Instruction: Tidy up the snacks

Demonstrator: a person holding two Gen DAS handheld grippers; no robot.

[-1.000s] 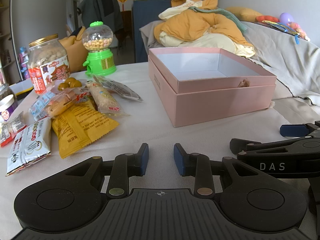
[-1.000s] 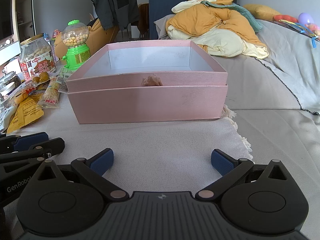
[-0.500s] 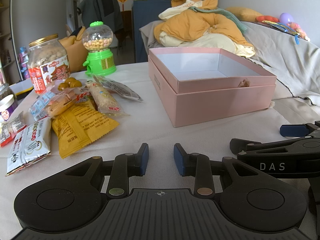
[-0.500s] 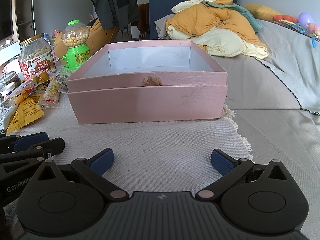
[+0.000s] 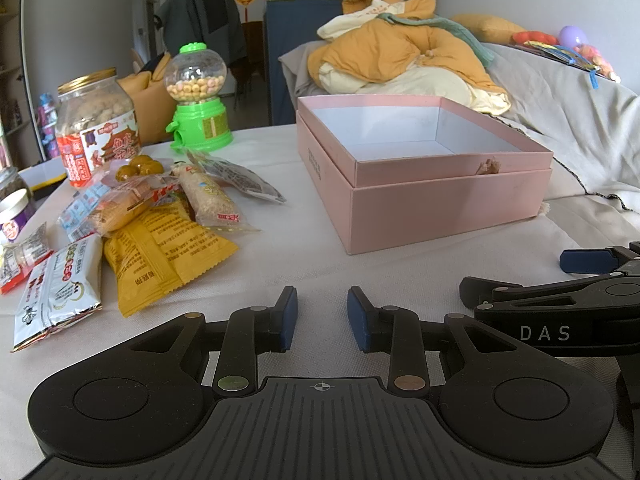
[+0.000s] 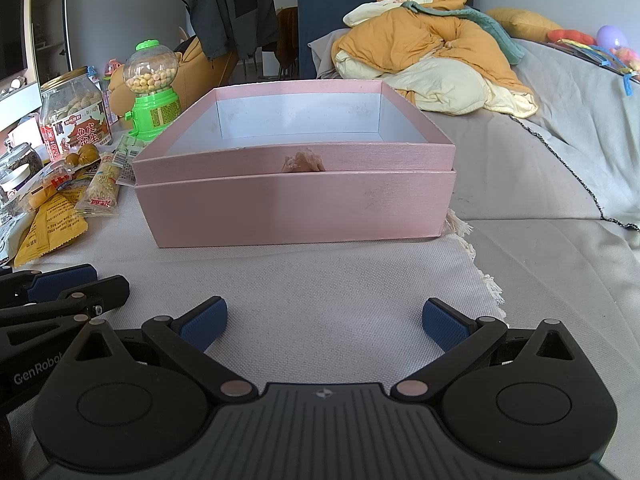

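Left gripper (image 5: 322, 314) fingers narrowly apart, holding nothing; right gripper (image 6: 323, 322) spread wide, also empty. Snack packets (image 5: 168, 246) overlap in a pile at left; pink box (image 5: 424, 184) sits right of them, nothing in it. Risks: pinching the slick yellow packet (image 5: 164, 252) drags its neighbours, and the grippers sit close enough to collide.

Grey-covered sofa (image 6: 580, 128); dark cabinet (image 6: 320, 28) behind.
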